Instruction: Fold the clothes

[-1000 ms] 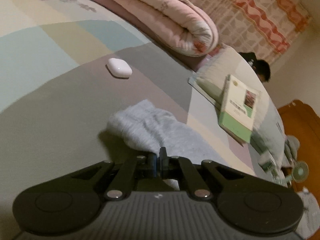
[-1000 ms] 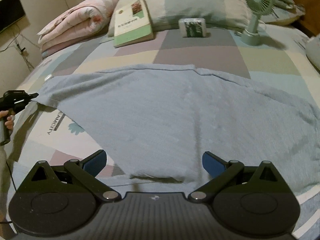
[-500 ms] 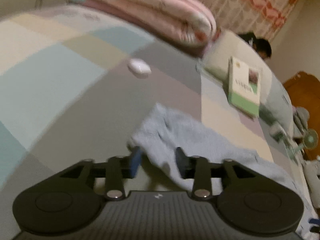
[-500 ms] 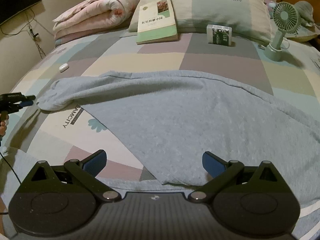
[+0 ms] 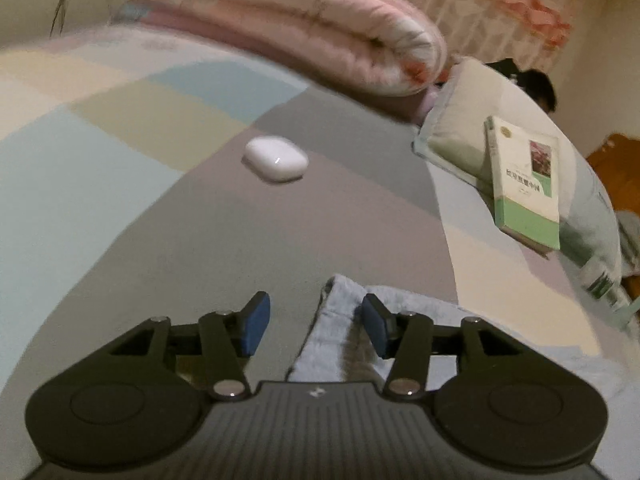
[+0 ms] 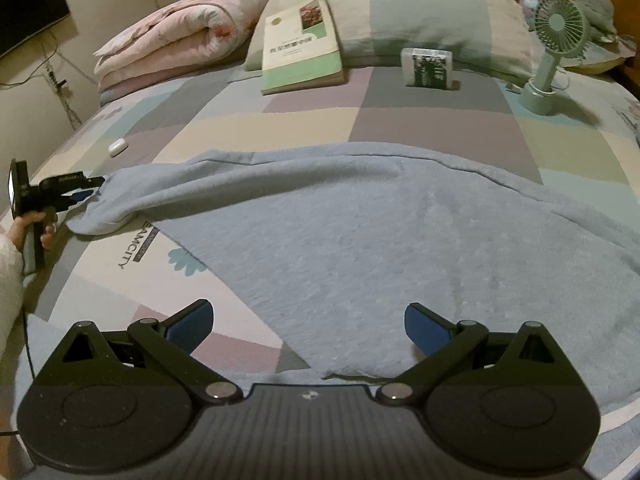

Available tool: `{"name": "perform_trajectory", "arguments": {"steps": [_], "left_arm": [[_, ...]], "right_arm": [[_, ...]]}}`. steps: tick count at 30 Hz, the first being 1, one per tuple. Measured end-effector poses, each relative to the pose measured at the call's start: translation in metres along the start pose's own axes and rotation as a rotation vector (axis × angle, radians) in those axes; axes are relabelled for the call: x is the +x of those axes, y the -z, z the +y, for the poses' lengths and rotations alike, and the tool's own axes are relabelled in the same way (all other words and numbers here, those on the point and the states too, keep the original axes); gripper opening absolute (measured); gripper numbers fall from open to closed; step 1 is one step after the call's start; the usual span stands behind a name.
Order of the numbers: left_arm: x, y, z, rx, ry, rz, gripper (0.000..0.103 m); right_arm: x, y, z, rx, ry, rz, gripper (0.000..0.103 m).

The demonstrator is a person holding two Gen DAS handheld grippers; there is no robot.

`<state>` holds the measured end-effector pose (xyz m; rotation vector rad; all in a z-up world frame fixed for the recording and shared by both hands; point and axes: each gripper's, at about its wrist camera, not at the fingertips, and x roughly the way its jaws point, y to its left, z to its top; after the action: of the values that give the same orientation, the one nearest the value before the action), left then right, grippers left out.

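Releasing the sleeve it was pinching a second ago, the left gripper (image 5: 310, 326) is now resting with its fingers open, the cuff lying between them. Its light blue fleecy long-sleeved garment (image 6: 360, 232) is lying spread flat across the patchwork bed sheet (image 6: 304, 124), one sleeve stretching toward nine o'clock. At six o'clock the right gripper (image 6: 308, 328) is hovering over the hem, fingers wide apart and holding nothing. No fold is showing; sleeves and body remain to be folded.
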<state>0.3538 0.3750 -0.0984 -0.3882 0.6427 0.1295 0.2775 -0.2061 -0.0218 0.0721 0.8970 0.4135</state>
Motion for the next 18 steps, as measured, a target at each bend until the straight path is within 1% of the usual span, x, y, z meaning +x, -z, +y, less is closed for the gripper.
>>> {"name": "perform_trajectory", "arguments": {"steps": [3, 4, 6, 7, 8, 9, 11, 12, 14, 18], "left_arm": [[-0.002, 0.01, -0.024, 0.173, -0.052, 0.017, 0.051], [-0.003, 0.012, -0.03, 0.215, -0.065, 0.024, 0.051], [-0.004, 0.013, -0.036, 0.237, -0.077, 0.044, 0.05], [-0.005, 0.012, -0.038, 0.24, -0.079, 0.056, 0.047], [-0.006, 0.009, -0.038, 0.23, -0.071, 0.071, 0.039], [-0.006, 0.008, -0.038, 0.227, -0.061, 0.085, 0.035], [-0.008, 0.005, -0.04, 0.243, -0.055, 0.104, 0.03], [-0.008, 0.004, -0.041, 0.25, -0.054, 0.108, 0.022], [-0.009, -0.002, -0.041, 0.236, -0.039, 0.111, 0.017], [-0.01, -0.017, -0.049, 0.268, -0.048, 0.067, 0.017]], "right_arm": [[0.001, 0.002, -0.002, 0.009, 0.007, -0.003, 0.103], [0.002, 0.003, -0.002, 0.011, 0.009, -0.003, 0.103], [0.003, 0.005, -0.002, 0.012, 0.011, -0.006, 0.103], [0.002, 0.005, -0.001, 0.007, 0.01, -0.007, 0.103], [0.002, 0.005, 0.0, 0.002, 0.009, -0.008, 0.103], [0.001, 0.005, 0.001, -0.003, 0.009, -0.009, 0.103], [0.0, 0.006, 0.003, -0.013, 0.007, -0.011, 0.103], [0.0, 0.006, 0.004, -0.018, 0.006, -0.012, 0.103], [-0.001, 0.005, 0.005, -0.024, 0.005, -0.013, 0.103], [-0.001, 0.004, 0.004, -0.024, 0.003, -0.015, 0.103]]}}
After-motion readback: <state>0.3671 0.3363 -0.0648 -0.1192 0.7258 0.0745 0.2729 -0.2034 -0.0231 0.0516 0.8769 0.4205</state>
